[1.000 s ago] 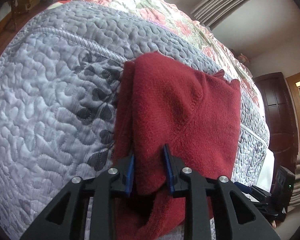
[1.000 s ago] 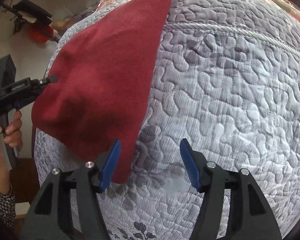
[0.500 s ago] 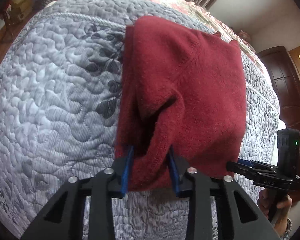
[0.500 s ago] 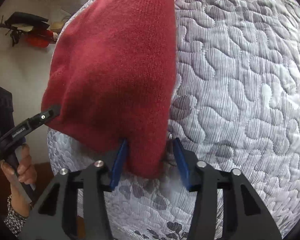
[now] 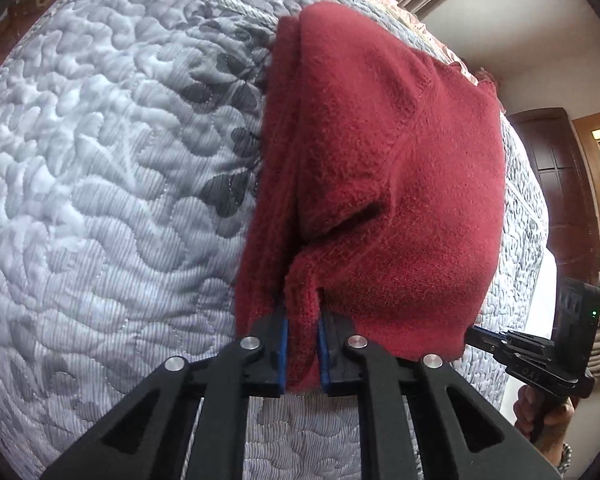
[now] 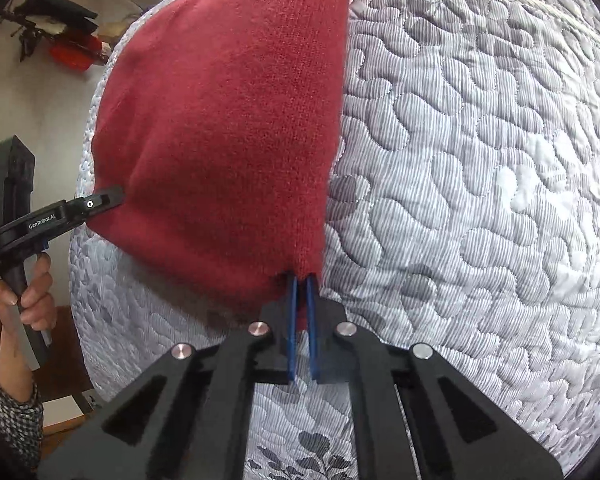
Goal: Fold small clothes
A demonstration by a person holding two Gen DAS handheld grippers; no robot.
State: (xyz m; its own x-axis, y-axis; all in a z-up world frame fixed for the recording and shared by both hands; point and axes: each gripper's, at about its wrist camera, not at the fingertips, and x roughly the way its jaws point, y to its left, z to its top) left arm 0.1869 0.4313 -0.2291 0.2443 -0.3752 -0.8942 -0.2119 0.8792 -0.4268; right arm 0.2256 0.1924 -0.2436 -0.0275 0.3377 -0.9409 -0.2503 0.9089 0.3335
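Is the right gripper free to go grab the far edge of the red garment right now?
Probably not. The right gripper is already shut on a near corner of the red garment, as is the left gripper on another; it would have to let go first.

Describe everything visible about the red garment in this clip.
The red garment is a dark red, fuzzy fleece-like knit with stitched seams, lying folded in layers on the grey quilted bedspread. The left hand-held gripper pinches one near corner and the right hand-held gripper the other; both corners look slightly raised.
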